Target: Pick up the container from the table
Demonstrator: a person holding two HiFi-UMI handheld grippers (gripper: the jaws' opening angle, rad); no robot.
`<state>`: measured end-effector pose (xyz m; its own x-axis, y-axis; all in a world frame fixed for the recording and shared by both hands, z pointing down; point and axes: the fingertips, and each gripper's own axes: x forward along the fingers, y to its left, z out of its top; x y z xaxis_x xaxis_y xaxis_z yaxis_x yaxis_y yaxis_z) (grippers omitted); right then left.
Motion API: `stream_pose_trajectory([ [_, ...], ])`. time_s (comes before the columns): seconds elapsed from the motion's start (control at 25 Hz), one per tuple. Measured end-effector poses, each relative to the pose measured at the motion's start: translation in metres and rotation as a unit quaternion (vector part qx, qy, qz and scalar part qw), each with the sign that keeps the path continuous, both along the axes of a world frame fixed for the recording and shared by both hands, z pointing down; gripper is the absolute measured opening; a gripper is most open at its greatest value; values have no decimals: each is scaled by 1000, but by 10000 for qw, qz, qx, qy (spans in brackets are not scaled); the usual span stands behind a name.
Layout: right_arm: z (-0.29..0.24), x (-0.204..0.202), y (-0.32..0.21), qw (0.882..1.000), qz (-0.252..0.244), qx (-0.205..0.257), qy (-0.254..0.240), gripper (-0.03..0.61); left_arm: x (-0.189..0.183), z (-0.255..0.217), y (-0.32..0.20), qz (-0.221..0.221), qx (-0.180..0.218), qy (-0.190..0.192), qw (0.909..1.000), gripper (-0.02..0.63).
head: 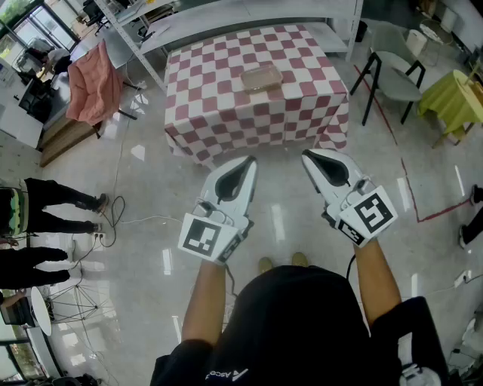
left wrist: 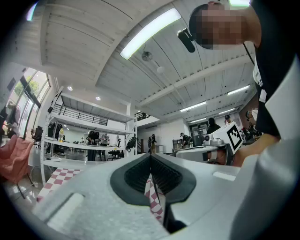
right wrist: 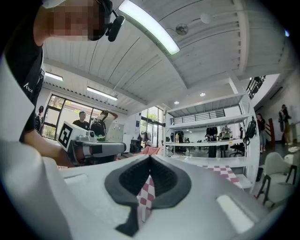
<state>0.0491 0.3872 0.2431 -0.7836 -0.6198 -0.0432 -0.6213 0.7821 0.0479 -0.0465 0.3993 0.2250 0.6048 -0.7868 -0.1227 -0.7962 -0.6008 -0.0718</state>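
Observation:
A clear, shallow container [head: 261, 78] lies near the far side of a table with a red-and-white checked cloth [head: 226, 113]. My left gripper [head: 250, 160] and right gripper [head: 306, 154] are held side by side over the floor, short of the table's near edge. Both are shut with nothing between the jaws. In the left gripper view the jaws of the left gripper [left wrist: 151, 156] meet, with checked cloth [left wrist: 154, 201] showing through the gap below. The right gripper [right wrist: 150, 158] looks the same, with cloth [right wrist: 146, 197] below it.
A metal shelving rack [head: 226, 19] stands behind the table. A black chair [head: 392, 79] and a yellow-green covered table [head: 453, 98] are at the right. An orange cloth [head: 94, 87] hangs at the left. People's legs [head: 53, 219] and cables [head: 113, 219] are at the far left.

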Motion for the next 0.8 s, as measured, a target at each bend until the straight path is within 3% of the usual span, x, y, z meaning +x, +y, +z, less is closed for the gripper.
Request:
stream_pose_trajectory([
  [0.44, 1, 20, -5, 9991, -314, -183, -204, 3, 21, 6, -4, -194, -180, -141, 9995, 12],
  [0.8, 7, 55, -23, 9984, -521, -116, -208, 3, 58, 7, -21, -315, 9, -43, 9995, 12],
])
